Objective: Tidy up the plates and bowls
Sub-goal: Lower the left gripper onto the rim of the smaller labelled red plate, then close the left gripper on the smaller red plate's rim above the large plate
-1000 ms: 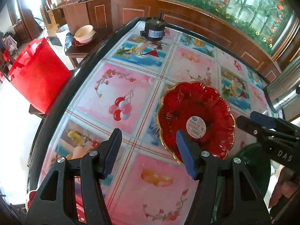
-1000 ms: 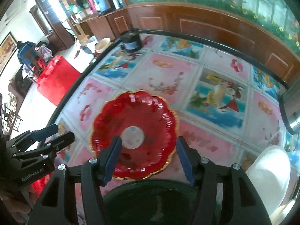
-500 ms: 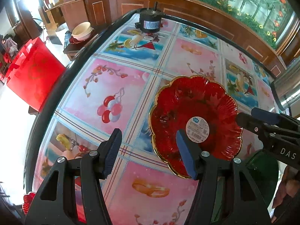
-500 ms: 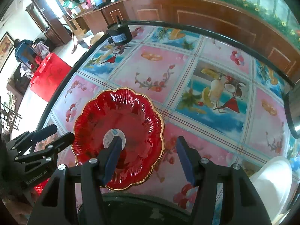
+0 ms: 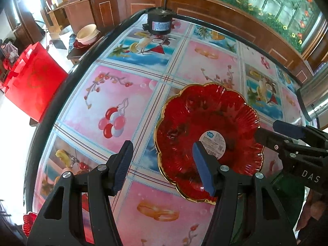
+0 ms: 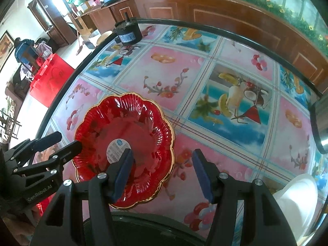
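Left gripper (image 5: 162,164): fingers (image 5: 122,165) standing apart, gripping nothing; the right-hand finger is overlapping the red plate (image 5: 207,135) in view, contact not resolvable. Right gripper (image 6: 163,171): fingers (image 6: 202,173) likewise parted and empty, one hanging over the plate's near edge.

Red scalloped plate, gold rim, is lying flat on the table (image 5: 131,94) between the two grippers, holding nothing but a round white label (image 5: 213,143) at its centre.

Dark green dish (image 6: 143,229) is sitting just below the right gripper; contents not visible. White dish (image 6: 297,201) is resting at the right edge, apparently empty. Black motor (image 5: 158,24) is standing at the far edge.
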